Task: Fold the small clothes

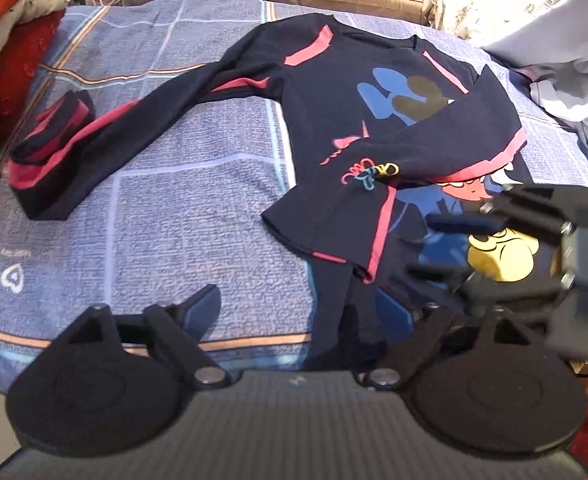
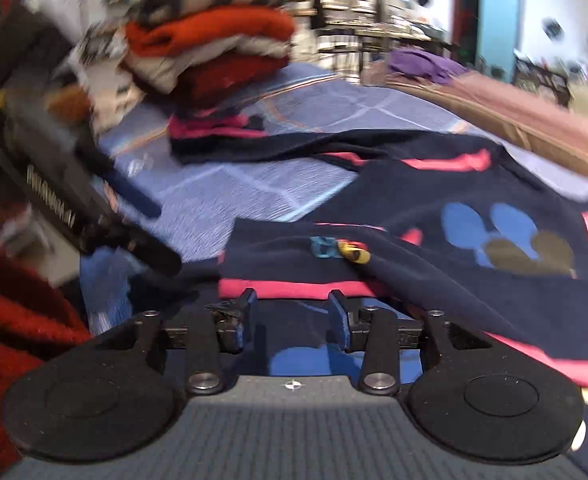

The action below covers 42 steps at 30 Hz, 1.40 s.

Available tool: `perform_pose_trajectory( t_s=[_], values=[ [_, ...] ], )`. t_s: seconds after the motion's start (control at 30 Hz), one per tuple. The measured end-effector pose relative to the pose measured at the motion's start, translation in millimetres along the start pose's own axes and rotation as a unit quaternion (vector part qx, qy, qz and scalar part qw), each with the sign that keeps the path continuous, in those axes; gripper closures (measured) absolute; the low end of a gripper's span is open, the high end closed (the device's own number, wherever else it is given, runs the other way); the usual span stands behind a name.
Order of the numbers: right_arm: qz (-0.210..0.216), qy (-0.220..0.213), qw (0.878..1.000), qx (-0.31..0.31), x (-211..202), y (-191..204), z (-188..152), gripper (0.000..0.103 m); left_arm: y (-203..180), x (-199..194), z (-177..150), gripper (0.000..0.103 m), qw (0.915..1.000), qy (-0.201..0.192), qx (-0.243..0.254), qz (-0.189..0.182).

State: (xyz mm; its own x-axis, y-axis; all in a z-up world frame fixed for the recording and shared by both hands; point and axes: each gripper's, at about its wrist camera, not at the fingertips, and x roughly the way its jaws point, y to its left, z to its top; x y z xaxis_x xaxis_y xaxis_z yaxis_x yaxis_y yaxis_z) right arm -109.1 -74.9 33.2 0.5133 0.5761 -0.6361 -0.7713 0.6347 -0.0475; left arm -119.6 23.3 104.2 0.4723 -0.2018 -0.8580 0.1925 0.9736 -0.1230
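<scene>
- A stack of folded knitwear (image 1: pixel 9 12), orange over cream over red, sits at the far left edge of the bed, seen from the left wrist.
- A blue checked bedspread (image 1: pixel 165 208) covers the bed; a small white heart mark shows near its left side.
- The left gripper (image 1: pixel 306 304) hovers low over the bedspread, jaws spread wide, nothing between them; one blue-padded finger (image 1: pixel 201 308) is lit, the other lies in shadow over the hem.
- A navy top (image 1: pixel 334 120) with pink stripes and a cartoon print lies flat at the centre of the bedspread, one sleeve stretched left with its cuff doubled over, the other sleeve folded across the chest.
- The right gripper (image 1: pixel 446 248) hangs blurred over the top's lower right, beside a yellow part of the print.
- Pale grey cloth (image 1: pixel 566 80) is bunched at the right edge.
- From the right wrist, the right gripper (image 2: pixel 291 316) stands apart and empty just short of the folded sleeve's pink cuff; the left gripper (image 2: pixel 133 232) shows blurred at left.
</scene>
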Motion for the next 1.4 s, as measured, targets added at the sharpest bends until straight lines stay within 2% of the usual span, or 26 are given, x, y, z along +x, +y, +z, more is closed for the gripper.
perform_pose_trajectory(
  t_s=[0.07, 0.13, 0.23, 0.27, 0.3, 0.33, 0.37, 0.43, 0.53, 0.57, 0.63, 0.67, 0.7, 0.77, 0.87, 0.93, 1.0, 1.03, 1.13, 1.2, 1.27, 1.3, 1.37, 1.4],
  values=[
    [0.011, -0.003, 0.999, -0.048, 11, 17, 4, 0.046, 5, -4, -4, 0.011, 1.0, -0.003, -0.004, 0.008],
    [0.009, 0.001, 0.997, -0.079, 18, 26, 6, 0.046, 12, -7, -7, 0.011, 0.9998, -0.003, -0.014, 0.013],
    [-0.024, 0.013, 0.993, -0.118, 29, 36, 12, 0.047, 24, -10, -10, 0.01, 0.9992, -0.003, -0.034, 0.022],
    [-0.034, 0.014, 0.992, -0.118, 32, 37, 13, 0.06, 27, -11, -12, 0.01, 0.9989, -0.002, -0.038, 0.025],
    [-0.041, 0.018, 0.993, -0.111, 36, 36, 12, 0.074, 30, -12, -13, 0.01, 0.9988, -0.002, -0.041, 0.027],
    [-0.047, 0.025, 0.993, -0.102, 36, 35, 11, 0.078, 32, -13, -14, 0.01, 0.9987, -0.002, -0.042, 0.029],
    [-0.045, 0.028, 0.995, -0.089, 36, 35, 13, 0.081, 33, -15, -15, 0.01, 0.9986, -0.003, -0.043, 0.031],
    [-0.011, 0.014, 0.998, -0.056, 23, 36, 23, 0.082, 38, -19, -15, 0.01, 0.9984, -0.007, -0.044, 0.035],
    [0.031, 0.04, 0.999, 0.006, 6, 38, 34, 0.082, 49, -29, -11, 0.009, 0.997, -0.017, -0.055, 0.052],
    [0.046, 0.045, 0.997, 0.031, 4, 37, 37, 0.082, 53, -33, -9, 0.008, 0.9962, -0.023, -0.062, 0.057],
    [0.083, 0.052, 0.992, 0.08, 8, 31, 32, 0.074, 59, -37, -6, 0.004, 0.9948, -0.034, -0.074, 0.06],
    [0.091, 0.053, 0.99, 0.094, 11, 29, 29, 0.06, 60, -38, -4, 0.004, 0.9944, -0.037, -0.077, 0.061],
    [0.093, 0.06, 0.988, 0.11, 15, 30, 24, 0.054, 59, -37, -3, 0.004, 0.9945, -0.037, -0.077, 0.06],
    [0.098, 0.074, 0.984, 0.129, 16, 31, 18, 0.053, 51, -33, -2, 0.004, 0.9962, -0.032, -0.063, 0.051],
    [0.098, 0.045, 0.985, 0.137, 1, 23, 20, 0.052, 33, -24, -2, 0.004, 0.9986, -0.03, -0.035, 0.026],
    [0.069, 0.024, 0.987, 0.141, -13, 12, 18, 0.051, 18, -17, 0, 0.015, 0.9994, -0.029, -0.018, 0.004],
    [0.021, 0.016, 0.988, 0.149, -23, -3, 12, 0.051, 3, -7, 3, 0.026, 0.9994, -0.026, 0.002, -0.023],
    [-0.001, 0.015, 0.987, 0.159, -25, -11, 9, 0.051, -3, -2, 5, 0.029, 0.9992, -0.022, 0.01, -0.033],
    [-0.077, 0.01, 0.979, 0.189, -22, -36, -7, 0.051, -20, 21, 8, 0.029, 0.9987, -0.003, 0.022, -0.046],
    [-0.112, 0.01, 0.974, 0.196, -18, -47, -18, 0.049, -26, 36, 7, 0.028, 0.9988, 0.009, 0.025, -0.041],
    [-0.122, 0.038, 0.972, 0.198, -9, -51, -31, 0.04, -30, 48, 4, 0.025, 0.999, 0.021, 0.03, -0.025],
    [-0.12, 0.053, 0.97, 0.203, -5, -51, -37, 0.039, -31, 48, 3, 0.019, 0.9989, 0.017, 0.035, -0.026],
    [-0.122, 0.042, 0.971, 0.203, -12, -46, -46, 0.037, -30, 44, 5, 0.012, 0.9988, 0.021, 0.037, -0.024],
    [-0.122, 0.042, 0.971, 0.202, -14, -44, -46, 0.031, -27, 40, 6, 0.011, 0.999, 0.016, 0.04, -0.014]
  ],
)
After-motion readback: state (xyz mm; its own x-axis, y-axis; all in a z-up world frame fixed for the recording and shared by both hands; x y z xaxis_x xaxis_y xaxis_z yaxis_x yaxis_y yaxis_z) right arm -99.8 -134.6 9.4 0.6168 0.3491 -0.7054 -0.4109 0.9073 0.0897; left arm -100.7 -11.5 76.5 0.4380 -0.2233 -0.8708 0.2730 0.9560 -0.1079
